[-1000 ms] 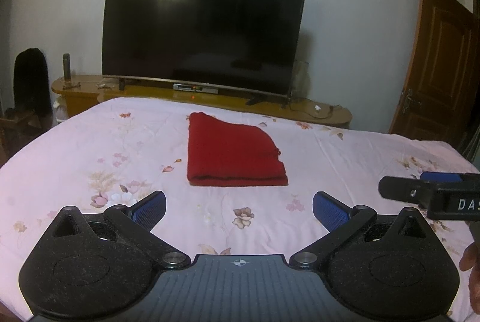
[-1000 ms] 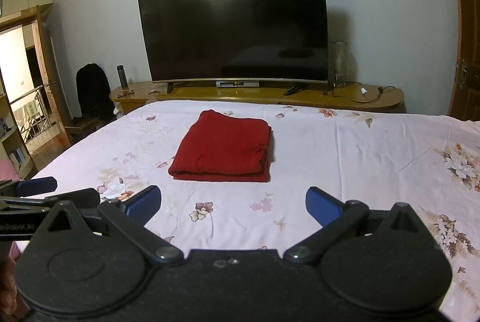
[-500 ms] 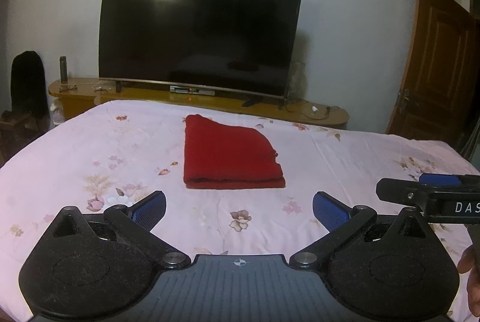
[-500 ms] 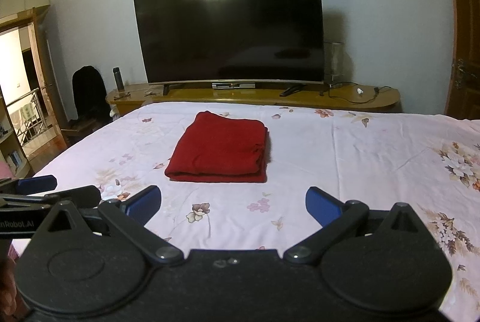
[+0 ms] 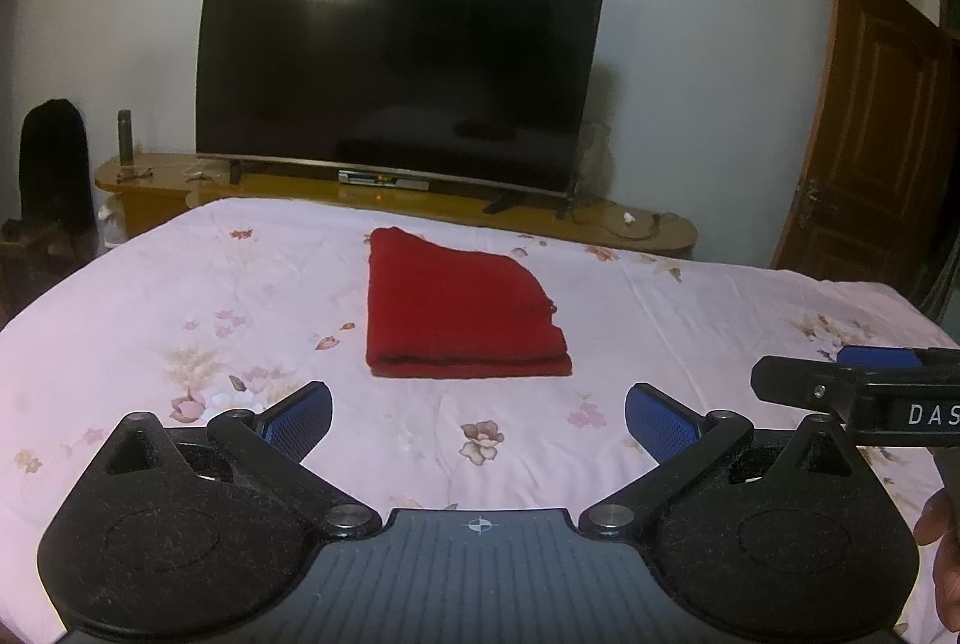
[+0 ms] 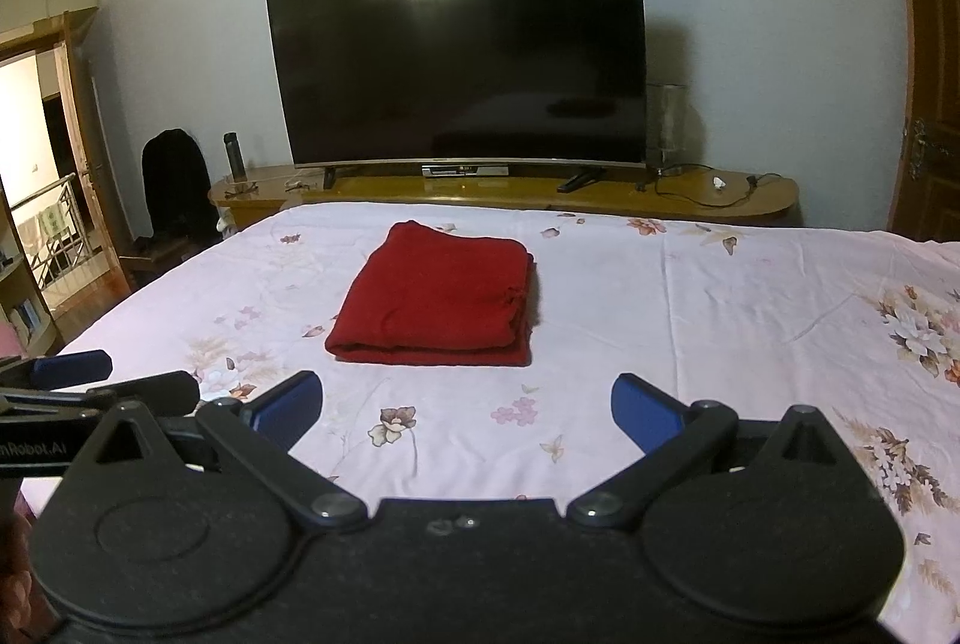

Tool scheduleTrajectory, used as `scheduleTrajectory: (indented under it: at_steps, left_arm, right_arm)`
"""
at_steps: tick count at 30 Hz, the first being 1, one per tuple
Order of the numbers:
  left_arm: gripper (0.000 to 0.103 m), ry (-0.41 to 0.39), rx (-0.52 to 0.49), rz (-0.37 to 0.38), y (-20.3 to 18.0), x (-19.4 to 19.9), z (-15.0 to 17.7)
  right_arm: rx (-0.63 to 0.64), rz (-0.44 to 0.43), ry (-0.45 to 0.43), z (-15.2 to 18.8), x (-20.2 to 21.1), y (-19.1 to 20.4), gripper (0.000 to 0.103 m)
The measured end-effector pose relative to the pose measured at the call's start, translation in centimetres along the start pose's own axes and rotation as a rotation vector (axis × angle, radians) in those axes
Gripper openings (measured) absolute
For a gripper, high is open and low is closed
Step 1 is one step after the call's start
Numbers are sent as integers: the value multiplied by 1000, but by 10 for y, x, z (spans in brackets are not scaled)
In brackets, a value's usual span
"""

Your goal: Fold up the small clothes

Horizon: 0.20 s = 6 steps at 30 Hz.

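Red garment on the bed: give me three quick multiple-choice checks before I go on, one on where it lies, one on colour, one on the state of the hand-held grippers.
1. Where does the red garment lie?
A. On the TV stand
B. On the floral bedsheet, ahead of both grippers
C. Between gripper fingers

2. What colour are the finger pads?
A. Blue
B. Red
C. White

3. What state is the left hand-held gripper and right hand-held gripper in?
A. Both shut on cloth
B. One open, one shut
C. Both open, holding nothing

Answers: 1 B, the folded garment rests mid-bed; 2 A, the pads show blue; 3 C, wide gaps with bare sheet between.
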<state>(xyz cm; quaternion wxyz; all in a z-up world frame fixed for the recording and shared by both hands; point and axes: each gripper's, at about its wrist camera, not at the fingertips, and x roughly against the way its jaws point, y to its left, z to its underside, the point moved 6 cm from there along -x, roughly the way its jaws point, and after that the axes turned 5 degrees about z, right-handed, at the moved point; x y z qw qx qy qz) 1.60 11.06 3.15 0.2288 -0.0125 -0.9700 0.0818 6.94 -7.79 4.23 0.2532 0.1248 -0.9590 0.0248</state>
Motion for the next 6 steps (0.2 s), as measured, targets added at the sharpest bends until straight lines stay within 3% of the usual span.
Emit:
scheduleTrajectory:
  at_steps: [6]
  left_arm:
    - [103, -1, -16, -11, 0, 0, 0]
  right_arm:
    - [10, -8, -4, -1, -1, 3, 102]
